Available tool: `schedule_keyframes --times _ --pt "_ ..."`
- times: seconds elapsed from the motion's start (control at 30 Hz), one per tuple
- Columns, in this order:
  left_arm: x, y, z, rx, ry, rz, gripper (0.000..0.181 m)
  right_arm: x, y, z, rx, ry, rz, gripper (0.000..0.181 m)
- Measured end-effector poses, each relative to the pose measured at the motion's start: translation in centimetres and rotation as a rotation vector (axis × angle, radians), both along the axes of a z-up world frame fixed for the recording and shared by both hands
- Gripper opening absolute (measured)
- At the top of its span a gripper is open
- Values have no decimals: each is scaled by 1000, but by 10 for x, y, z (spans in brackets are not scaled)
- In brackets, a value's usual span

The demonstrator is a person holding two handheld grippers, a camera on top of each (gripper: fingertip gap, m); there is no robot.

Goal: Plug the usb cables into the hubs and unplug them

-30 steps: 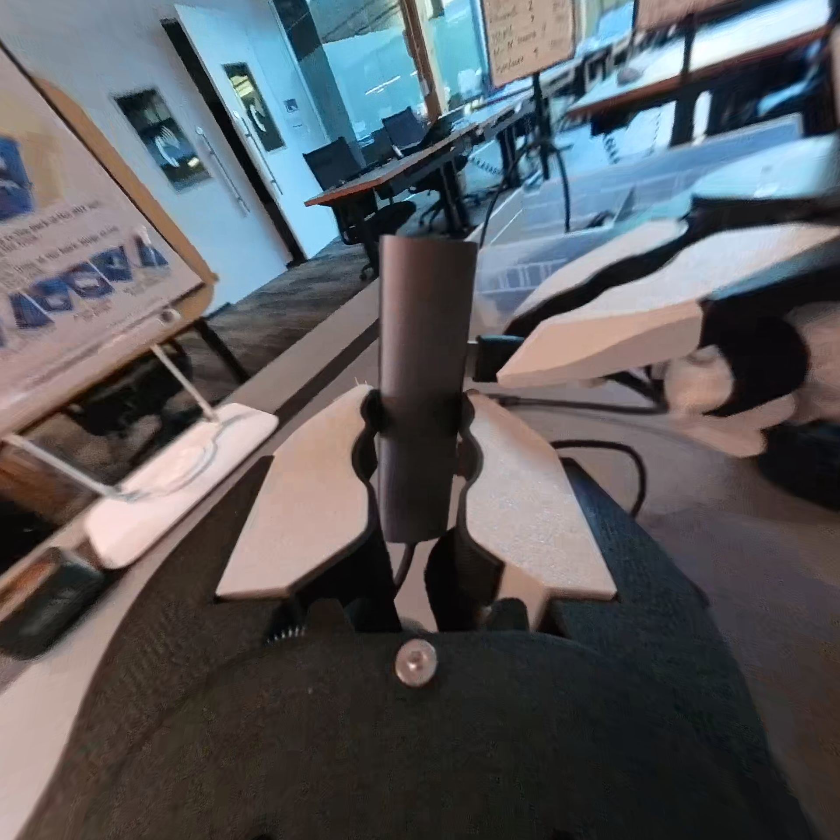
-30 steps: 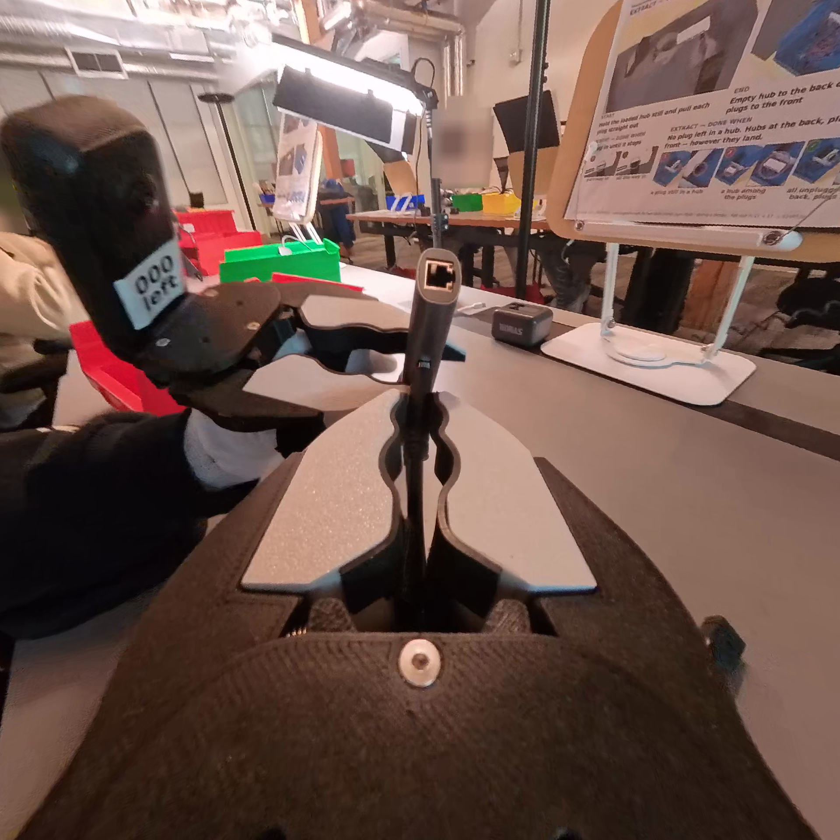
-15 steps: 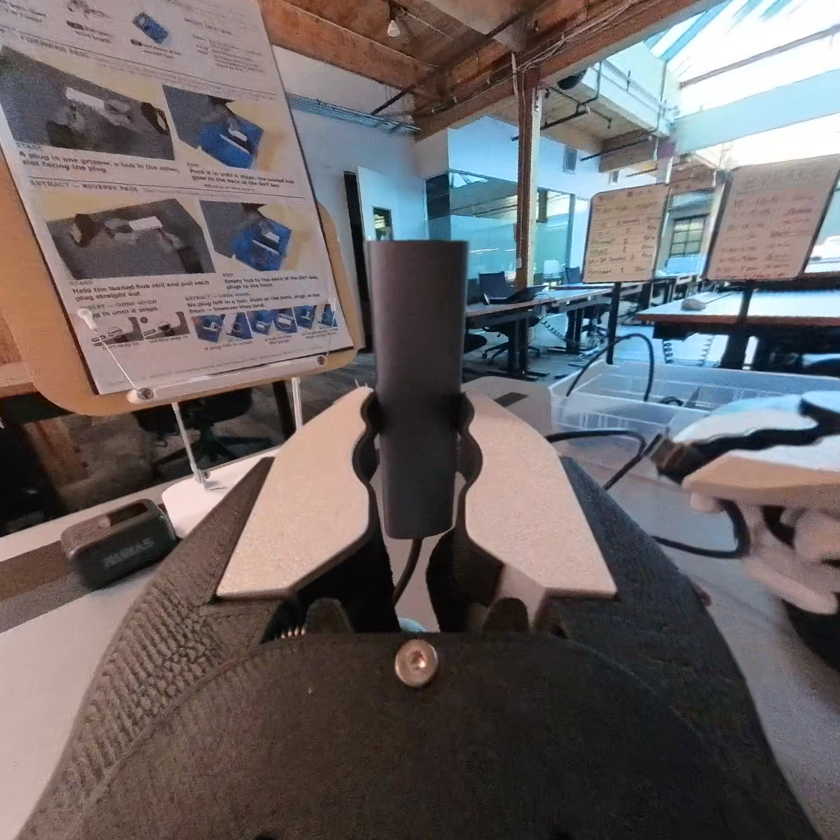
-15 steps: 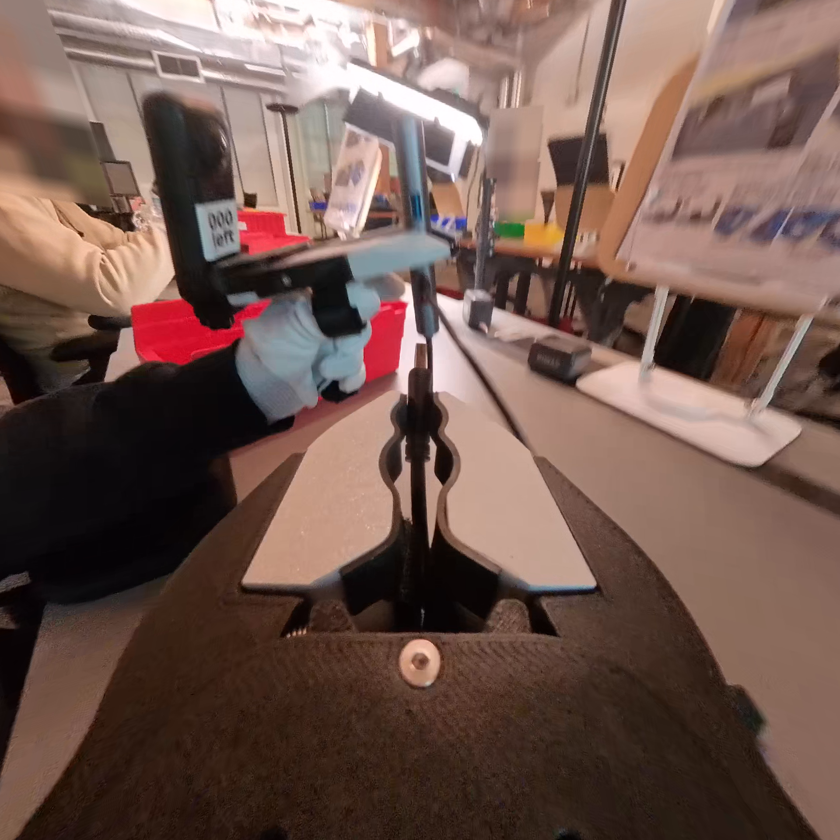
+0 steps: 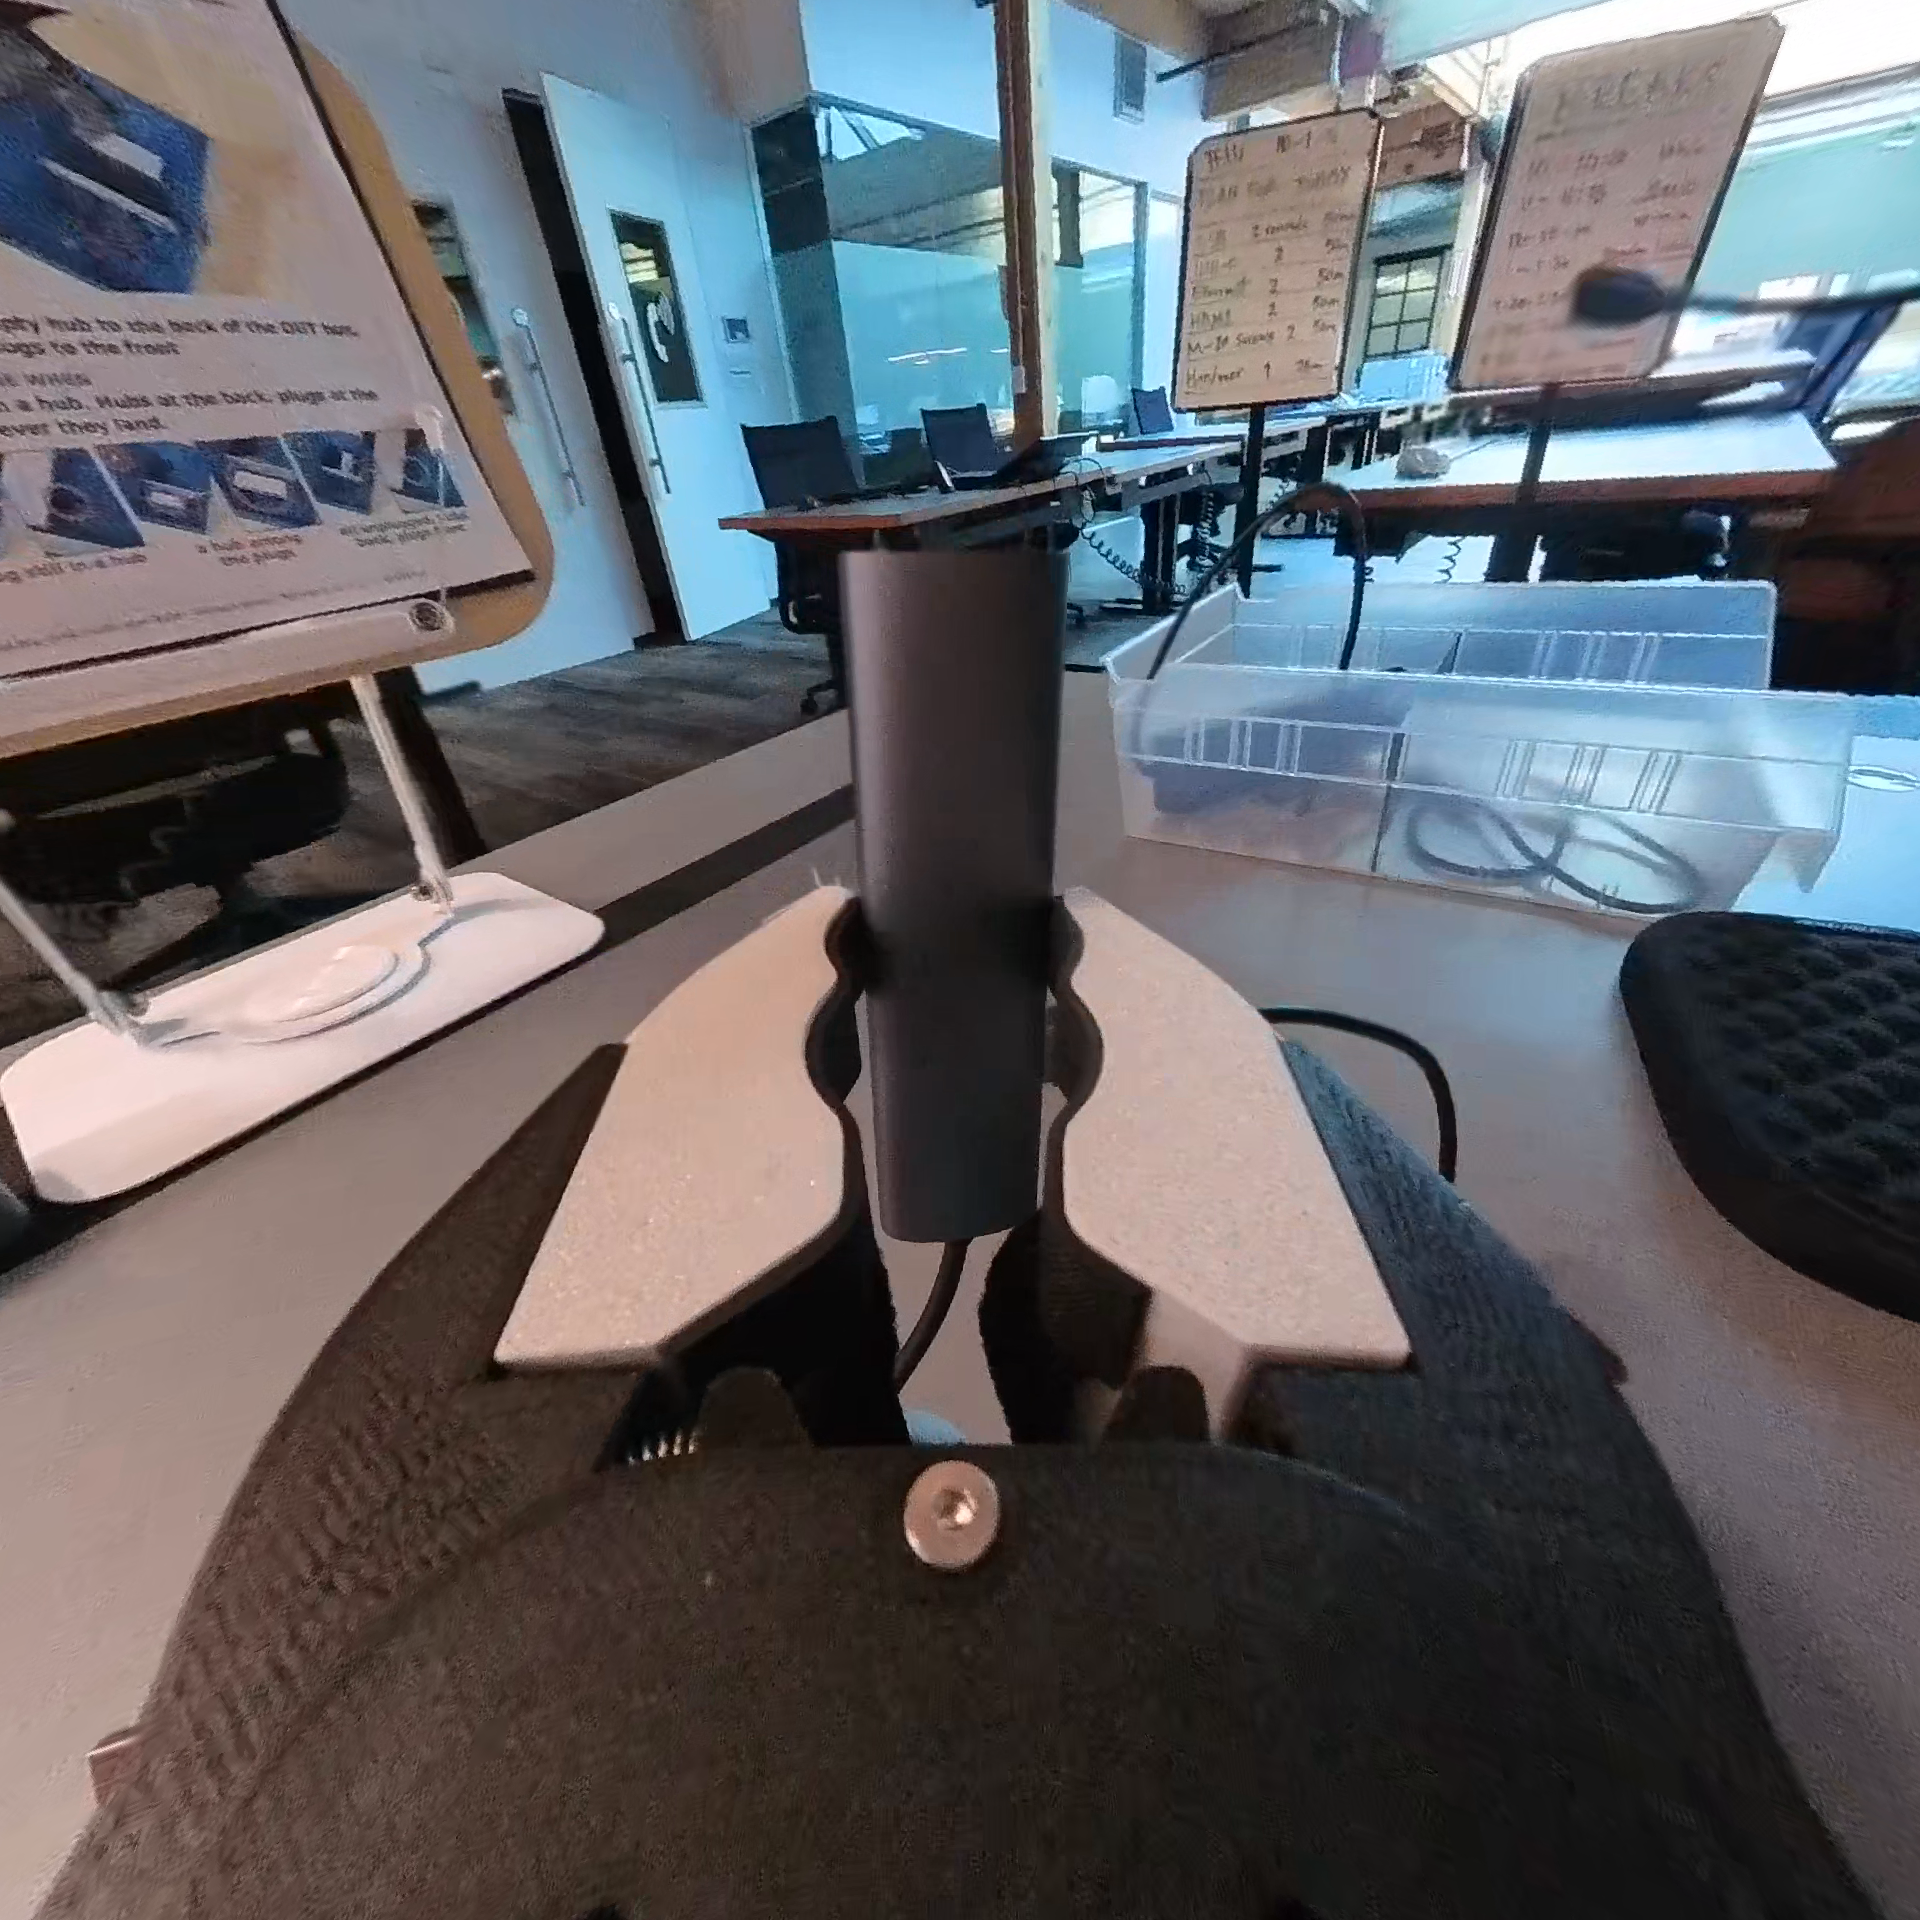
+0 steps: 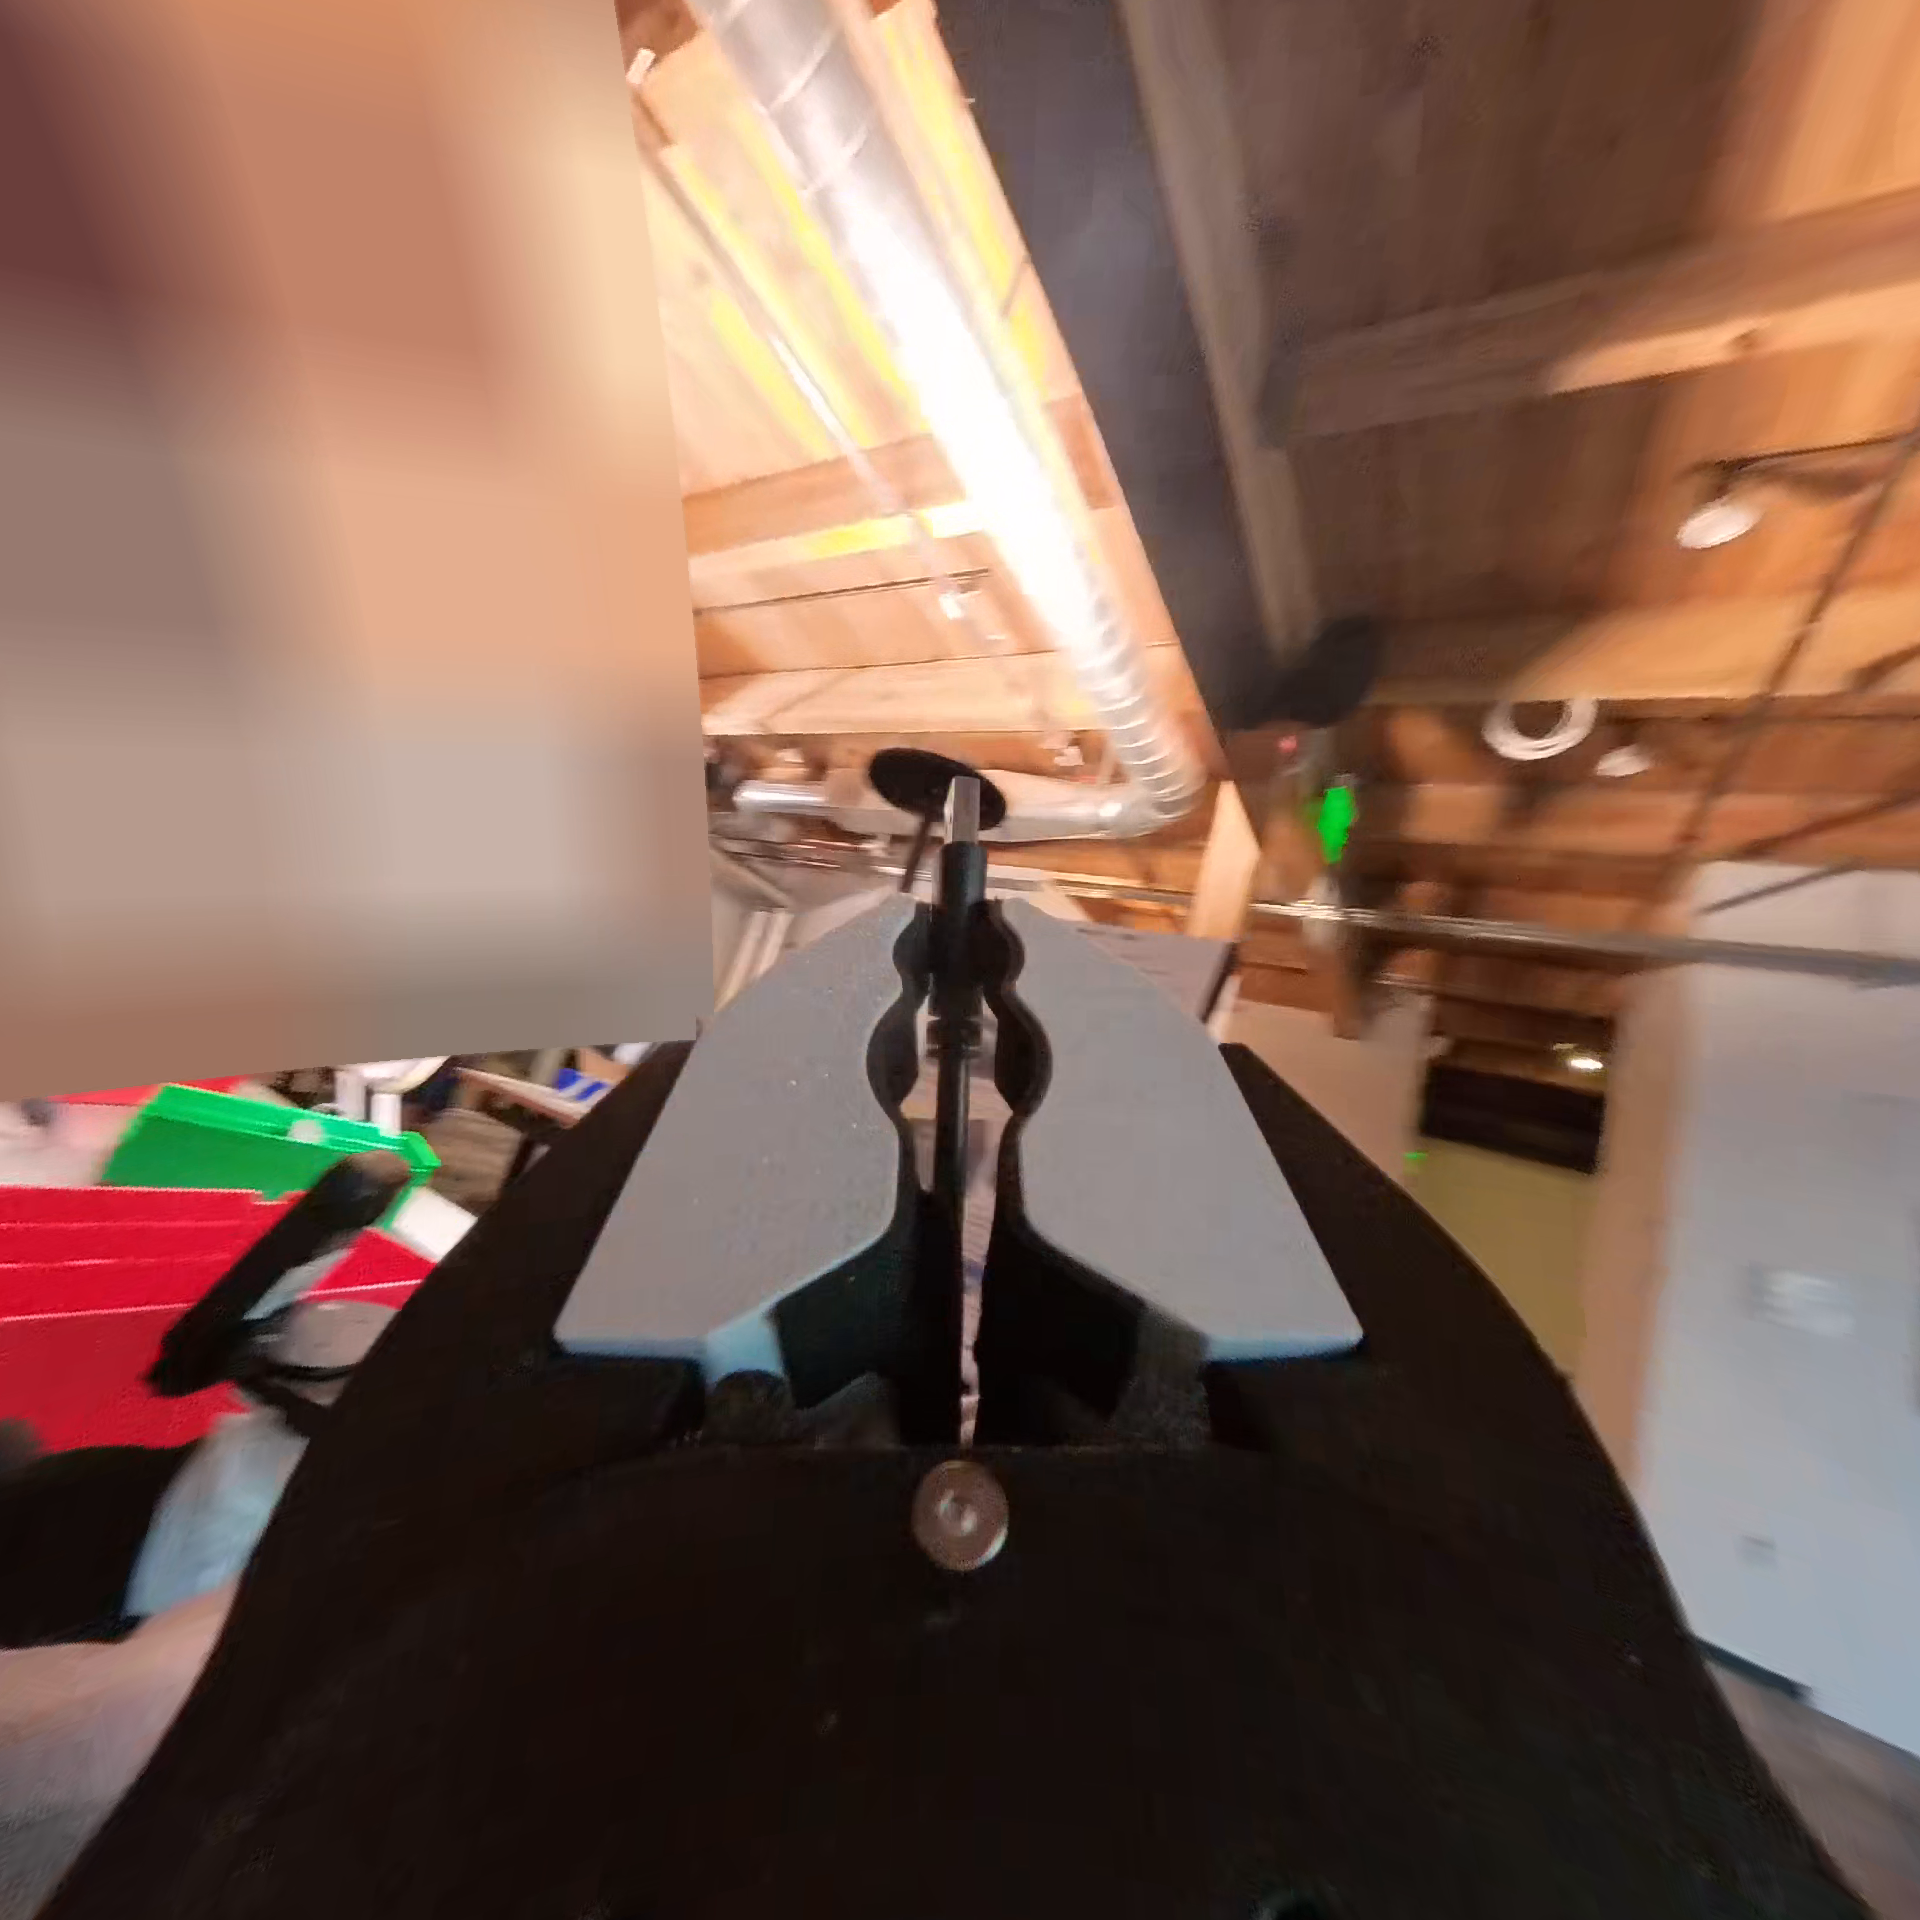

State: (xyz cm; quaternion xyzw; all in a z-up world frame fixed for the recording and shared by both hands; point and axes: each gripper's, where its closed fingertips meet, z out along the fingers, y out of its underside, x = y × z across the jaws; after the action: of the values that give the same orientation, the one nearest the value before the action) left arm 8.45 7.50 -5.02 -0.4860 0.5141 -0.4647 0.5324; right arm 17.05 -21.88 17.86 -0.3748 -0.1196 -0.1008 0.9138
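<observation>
Grey table (image 5: 1558, 1039), hub (image 5: 951, 883) in left gripper (image 5: 951, 925)

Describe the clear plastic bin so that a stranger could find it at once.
Start at the grey table ahead of the left claw. To the right, beyond the upright dark grey hub, stands the clear plastic bin. Only it is see-through, with black cables coiled inside.

I see a dark grey hub (image 5: 951, 914) between pale grey speckled fingers (image 5: 717, 1153) on a black textured gripper body, a grey desk (image 5: 1507, 1029), a clear bin (image 5: 1455, 748) with black cables, a black plug (image 6: 961, 883) with silver tip, and red (image 6: 114, 1309) and green (image 6: 260, 1148) bins.
</observation>
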Motion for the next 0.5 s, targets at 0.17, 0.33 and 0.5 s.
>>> schedule_keyframes --times 0.17,0.33,0.5 --pt "0 -5 0 12 2 -22 33 47 -30 -1 48 10 -194 9" --pt "1 -7 -2 3 13 -35 33 85 -17 -22 -33 75 -190 9" --pt "2 -9 -5 17 35 -51 33 136 7 -55 -163 364 -75 10"
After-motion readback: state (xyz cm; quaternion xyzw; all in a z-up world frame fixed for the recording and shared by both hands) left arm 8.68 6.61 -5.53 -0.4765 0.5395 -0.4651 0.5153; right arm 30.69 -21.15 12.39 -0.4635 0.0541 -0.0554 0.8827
